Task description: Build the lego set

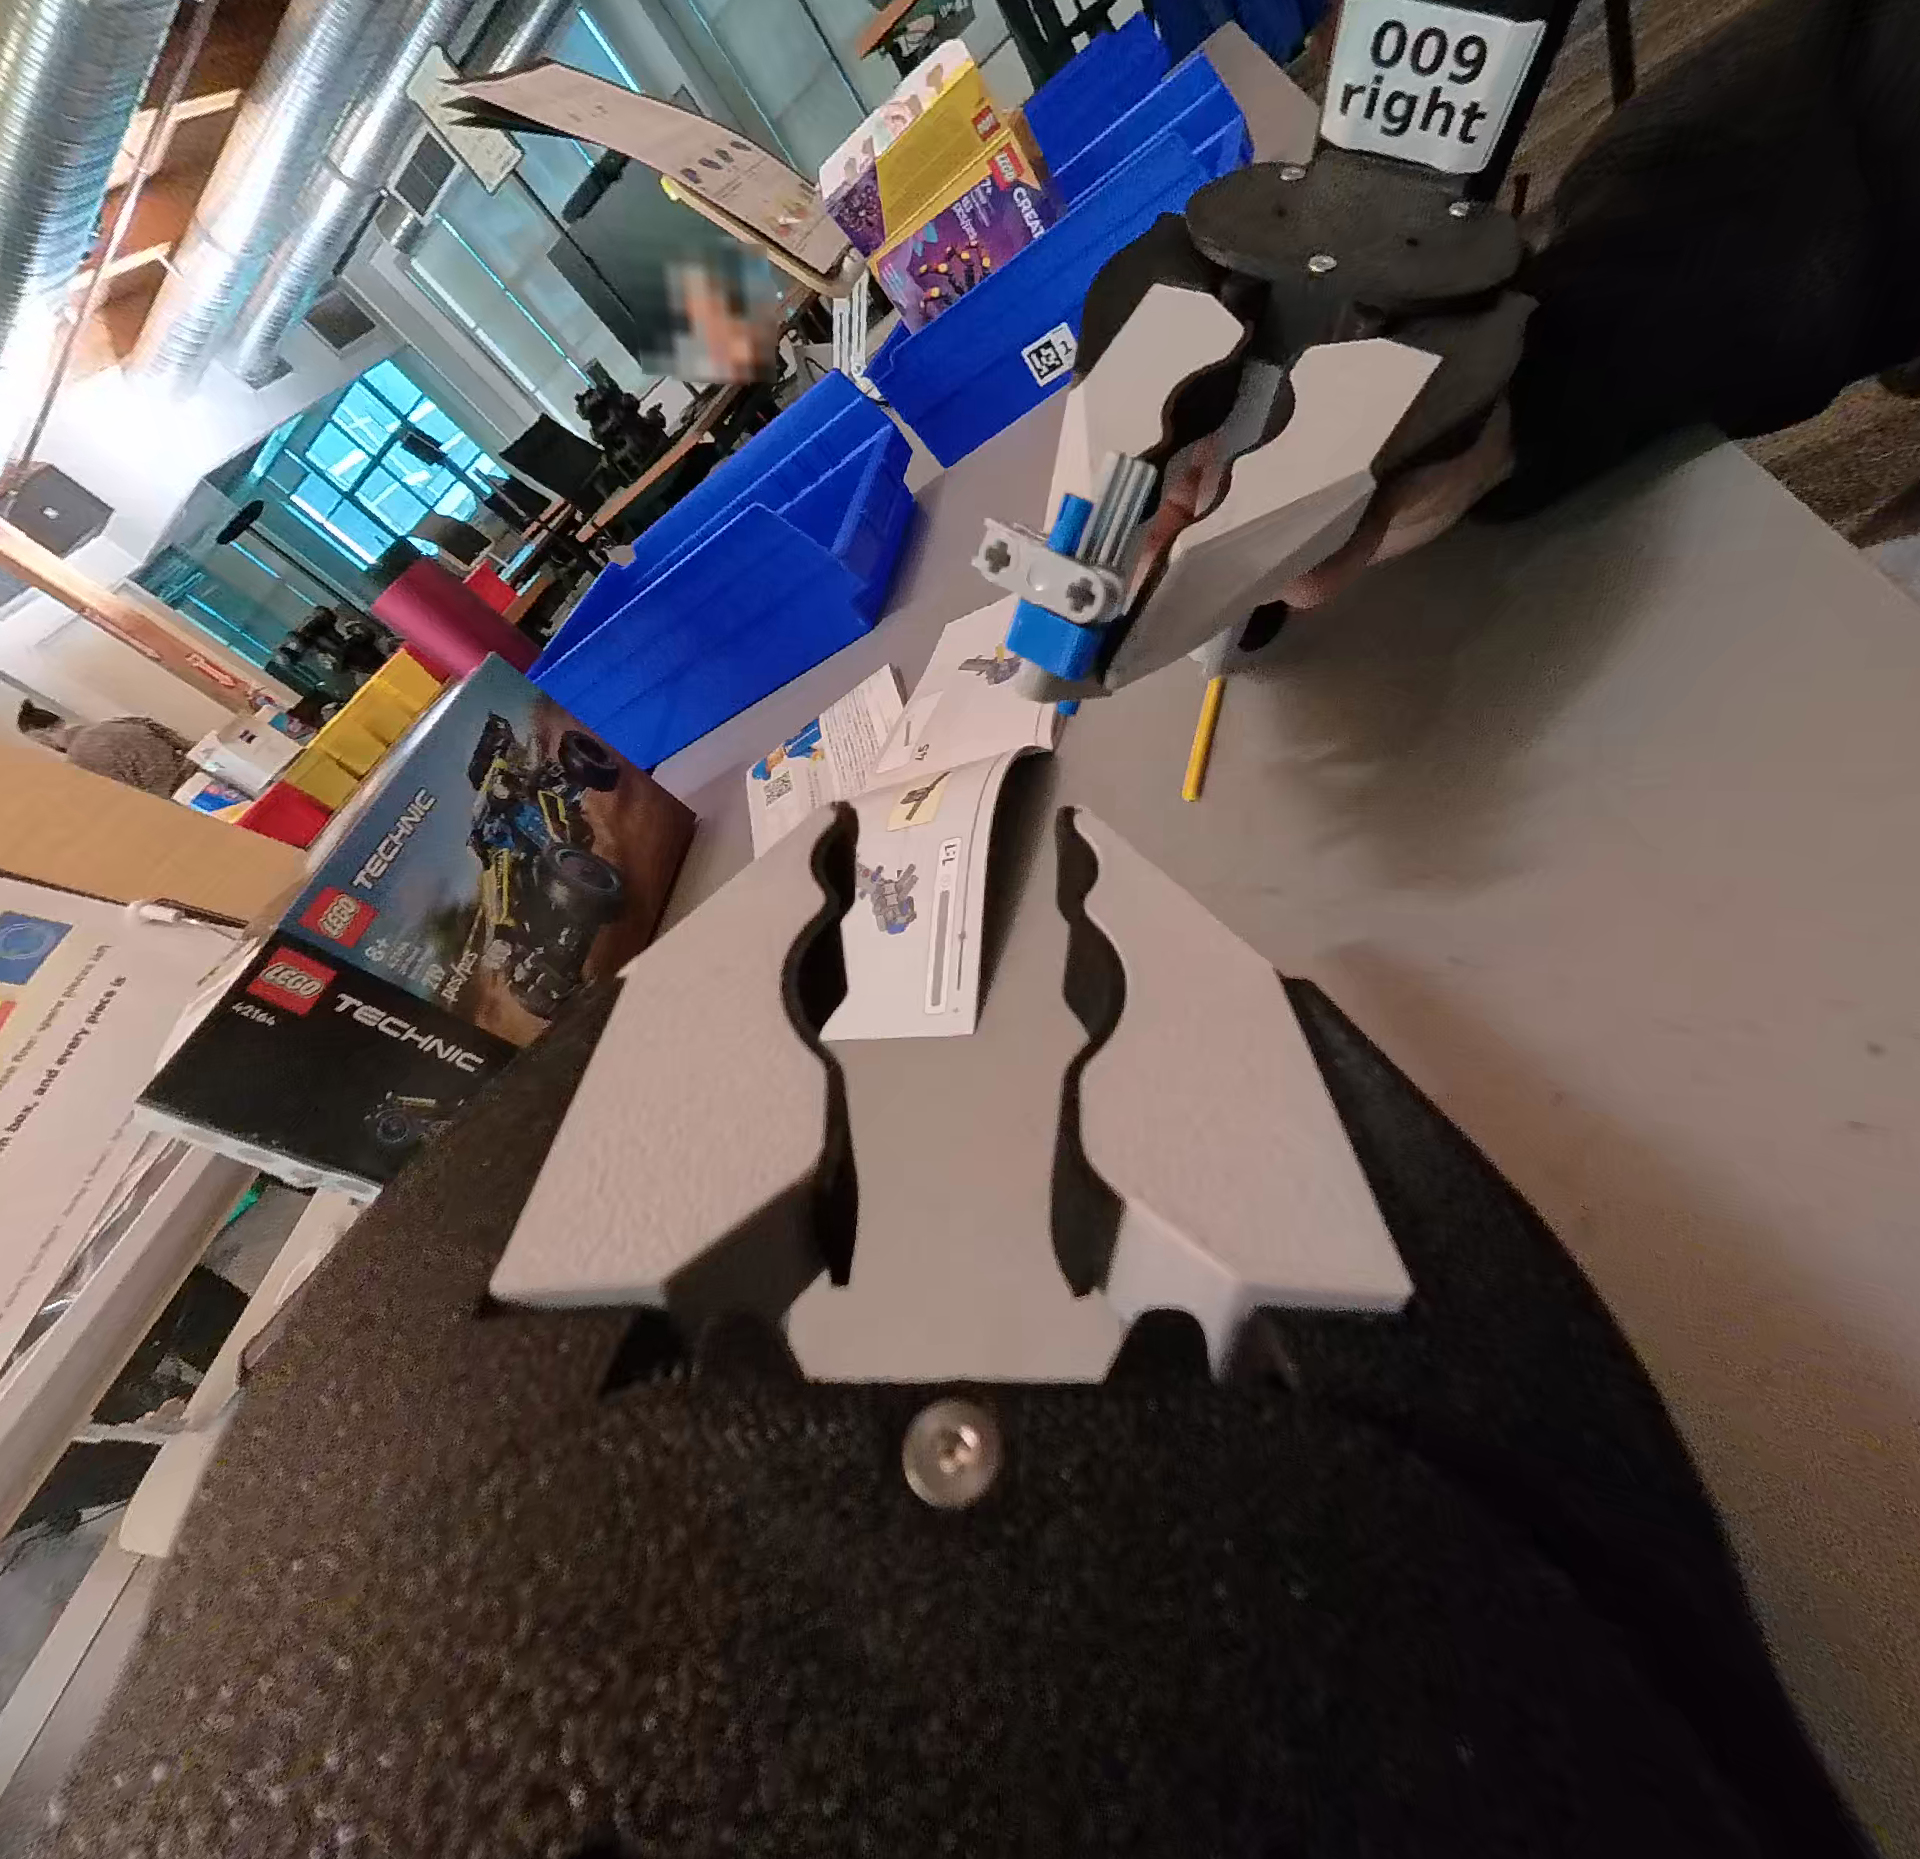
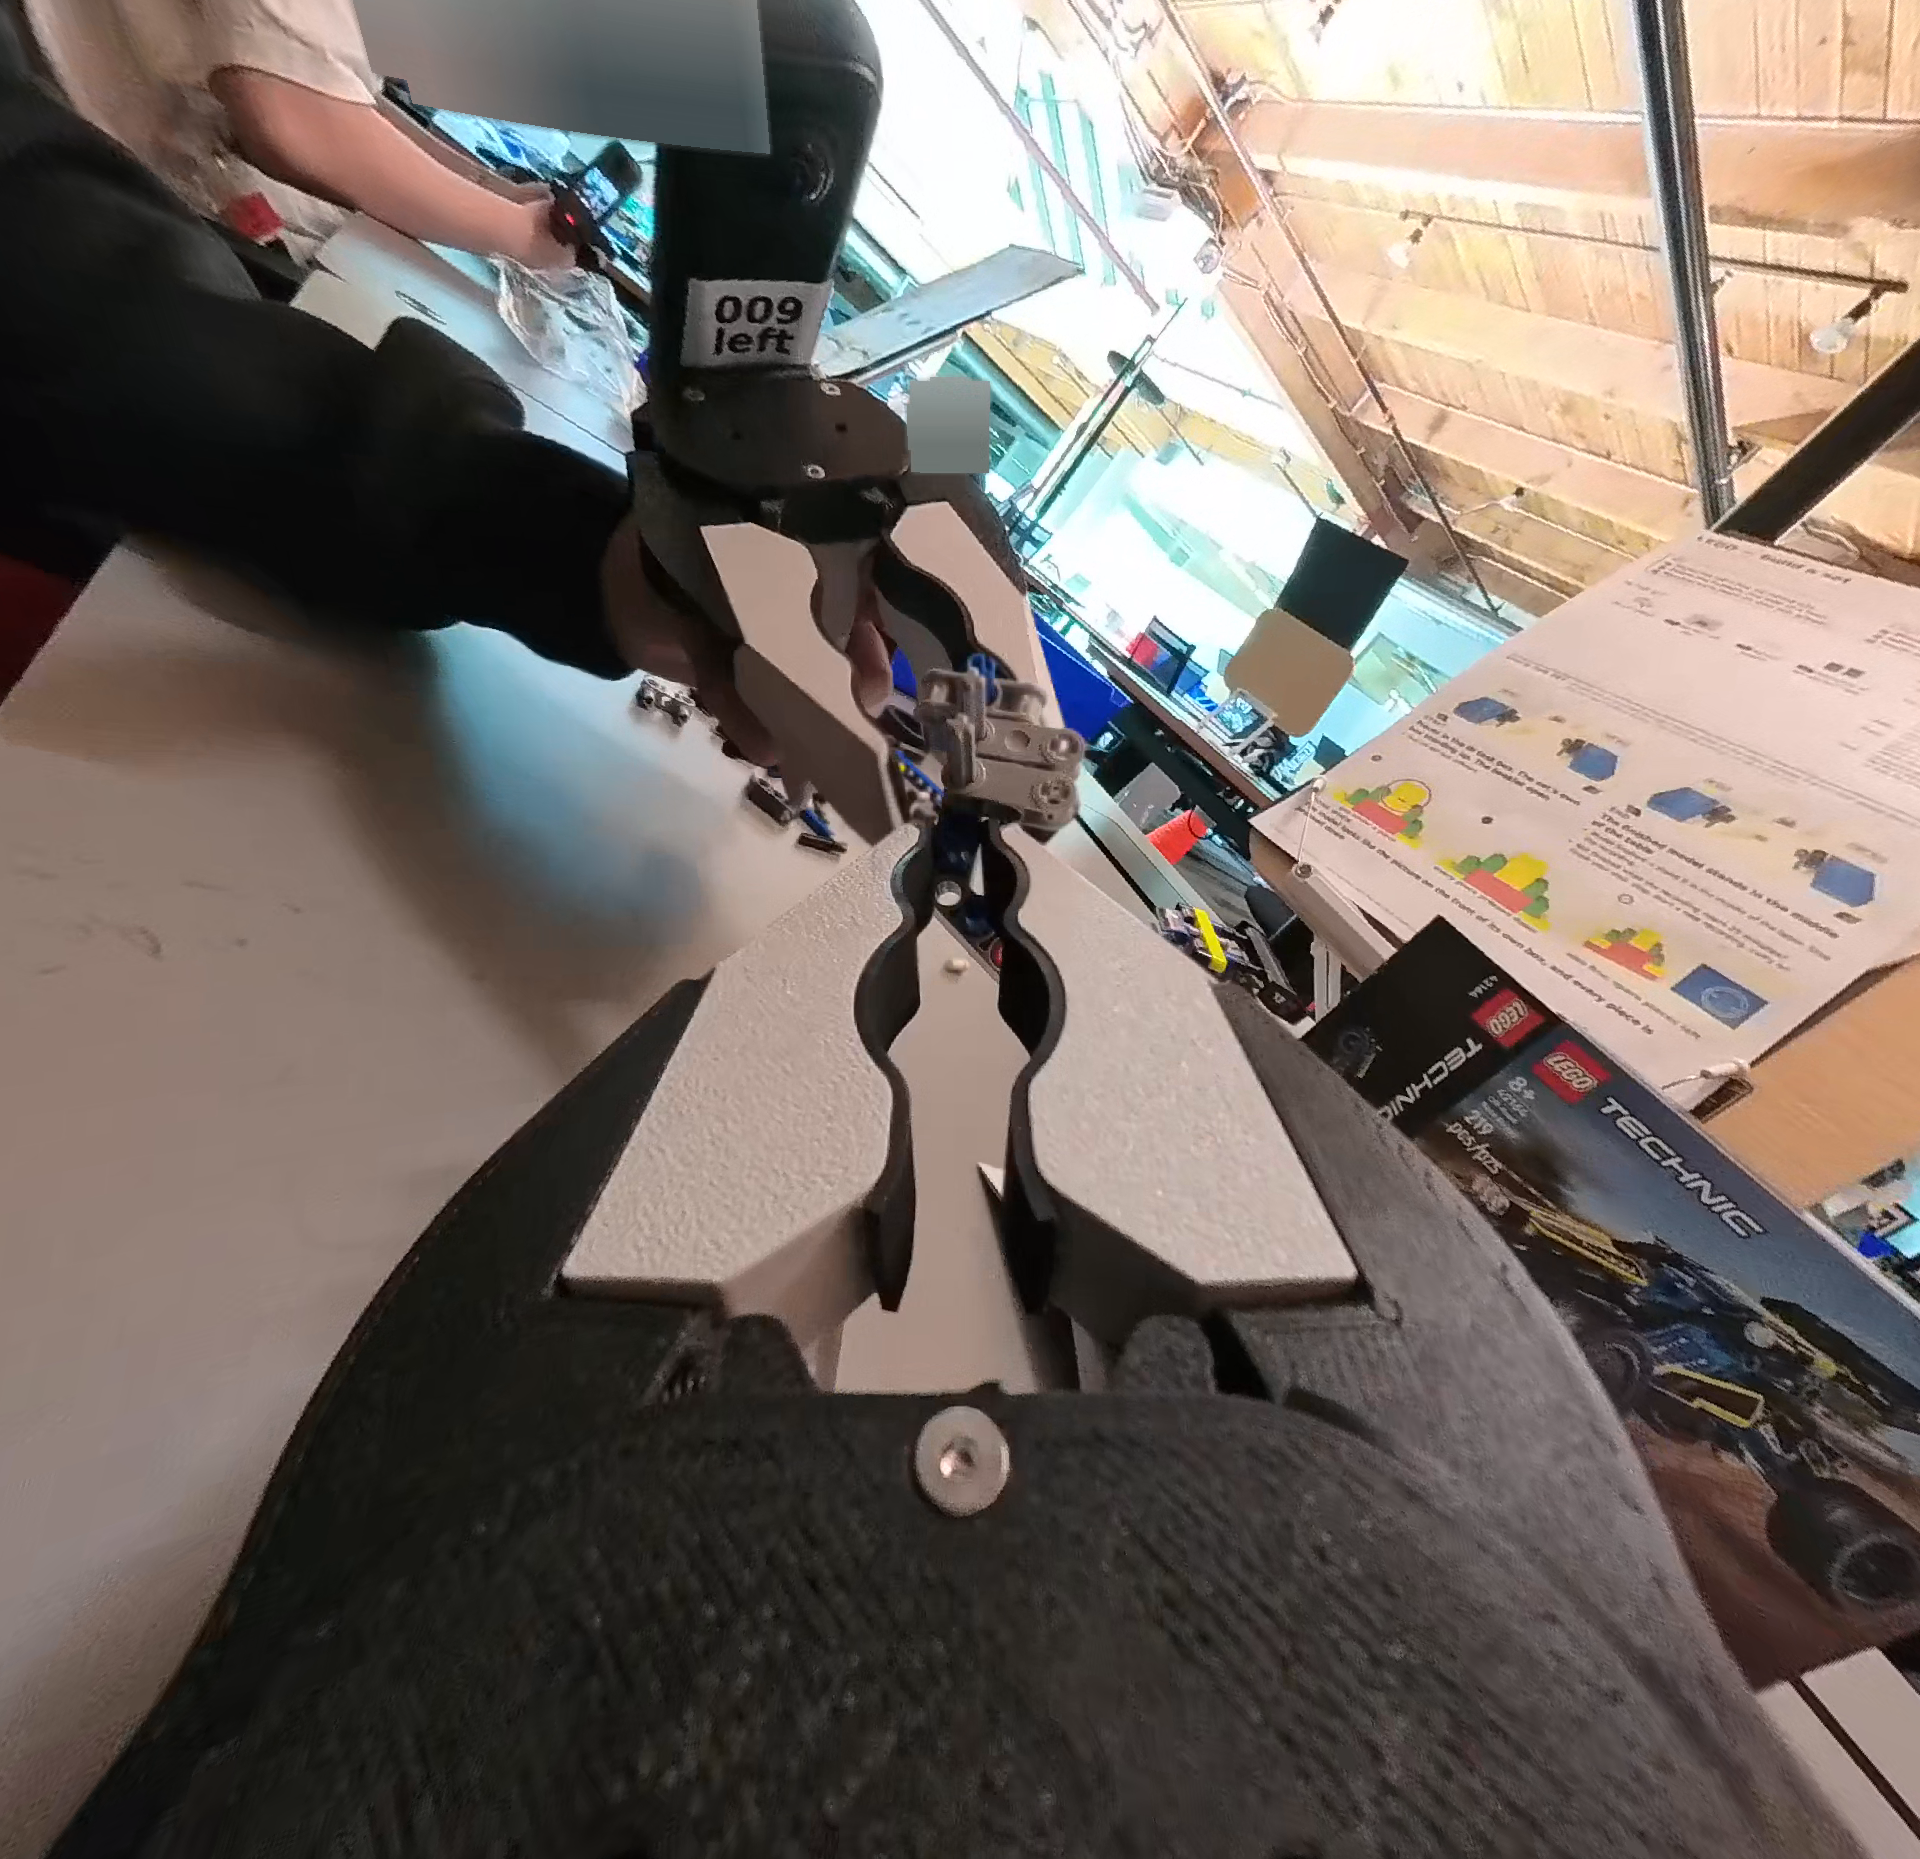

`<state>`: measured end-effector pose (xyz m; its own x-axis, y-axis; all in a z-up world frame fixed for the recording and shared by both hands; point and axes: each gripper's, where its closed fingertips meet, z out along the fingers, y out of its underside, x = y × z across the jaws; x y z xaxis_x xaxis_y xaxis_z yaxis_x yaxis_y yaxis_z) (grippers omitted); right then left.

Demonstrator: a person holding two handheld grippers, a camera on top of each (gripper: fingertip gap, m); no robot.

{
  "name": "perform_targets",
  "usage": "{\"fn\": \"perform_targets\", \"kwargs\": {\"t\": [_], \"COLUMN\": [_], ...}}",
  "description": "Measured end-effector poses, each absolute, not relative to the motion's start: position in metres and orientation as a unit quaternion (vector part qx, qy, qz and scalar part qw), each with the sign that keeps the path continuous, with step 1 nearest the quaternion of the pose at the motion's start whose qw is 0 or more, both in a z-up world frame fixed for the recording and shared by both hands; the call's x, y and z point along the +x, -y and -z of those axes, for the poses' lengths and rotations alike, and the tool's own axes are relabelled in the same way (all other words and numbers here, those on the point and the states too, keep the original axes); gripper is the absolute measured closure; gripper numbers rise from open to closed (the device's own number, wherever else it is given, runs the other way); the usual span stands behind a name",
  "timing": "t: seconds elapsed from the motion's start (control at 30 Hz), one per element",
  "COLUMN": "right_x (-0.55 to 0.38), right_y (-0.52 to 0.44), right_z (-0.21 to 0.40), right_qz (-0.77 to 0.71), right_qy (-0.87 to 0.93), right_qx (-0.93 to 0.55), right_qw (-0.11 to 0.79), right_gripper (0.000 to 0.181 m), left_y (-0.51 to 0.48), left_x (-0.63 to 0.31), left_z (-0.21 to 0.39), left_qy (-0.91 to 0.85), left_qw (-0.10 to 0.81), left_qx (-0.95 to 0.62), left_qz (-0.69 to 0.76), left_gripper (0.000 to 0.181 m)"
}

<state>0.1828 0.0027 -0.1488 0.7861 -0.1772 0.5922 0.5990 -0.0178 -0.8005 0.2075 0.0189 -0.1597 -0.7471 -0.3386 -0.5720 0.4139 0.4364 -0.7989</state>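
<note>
Several blue bins (image 1: 727, 604) on table; contents hidden; right claw (image 1: 1132, 604) grips assembly (image 1: 1060, 573).

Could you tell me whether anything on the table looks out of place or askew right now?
Little stands out. The instruction booklet lies open with its pages arched, and a yellow rod lies loose, apart from the other pieces.

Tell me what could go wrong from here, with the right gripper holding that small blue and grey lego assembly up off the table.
The right gripper pinches the blue and grey lego assembly only at its fingertips, so it could twist or drop. The open left gripper hangs empty over the instruction booklet and might snag a page. The yellow axle lies loose on the table and could roll off.
</note>
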Motion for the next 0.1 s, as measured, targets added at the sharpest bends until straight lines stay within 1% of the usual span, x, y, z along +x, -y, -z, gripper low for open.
{"fn": "perform_targets", "kwargs": {"t": [0.03, 0.1], "right_x": [0.182, 0.18], "right_y": [-0.003, -0.004], "right_z": [0.149, 0.151], "right_qz": [0.283, 0.275], "right_qy": [0.163, 0.168], "right_qx": [-0.654, -0.659], "right_qw": [0.683, 0.679], "right_gripper": [0.175, 0.175], "left_y": [-0.017, -0.013], "left_x": [0.205, 0.192], "left_z": [0.162, 0.167], "left_qy": [-0.774, -0.792], "left_qw": [0.345, 0.3], "left_qx": [0.031, 0.052], "left_qz": [0.53, 0.529], "left_gripper": [0.144, 0.137]}}
